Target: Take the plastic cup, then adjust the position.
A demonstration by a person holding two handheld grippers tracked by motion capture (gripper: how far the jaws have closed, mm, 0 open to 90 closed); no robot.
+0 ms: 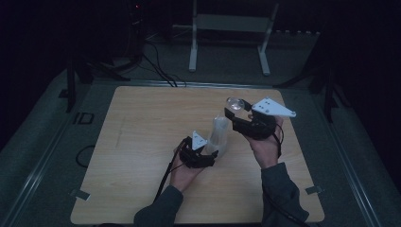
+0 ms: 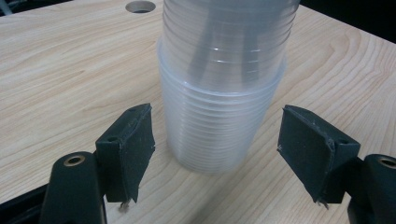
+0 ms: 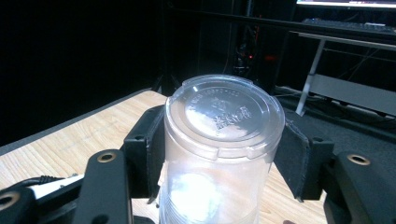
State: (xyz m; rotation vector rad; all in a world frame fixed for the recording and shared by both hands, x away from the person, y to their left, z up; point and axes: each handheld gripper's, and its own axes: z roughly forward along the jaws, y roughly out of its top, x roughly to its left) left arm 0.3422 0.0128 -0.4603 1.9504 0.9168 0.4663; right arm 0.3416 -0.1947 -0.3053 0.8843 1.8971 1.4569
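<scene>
Wooden table, cup stack upright

Pale wooden table, white metal frame and black cables on grey floor.

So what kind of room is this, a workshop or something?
Probably a lab or recording room, kept dark. A bare wooden table stands on grey carpet, cables run across the floor, and a desk with a monitor and keyboard sits behind.
</scene>
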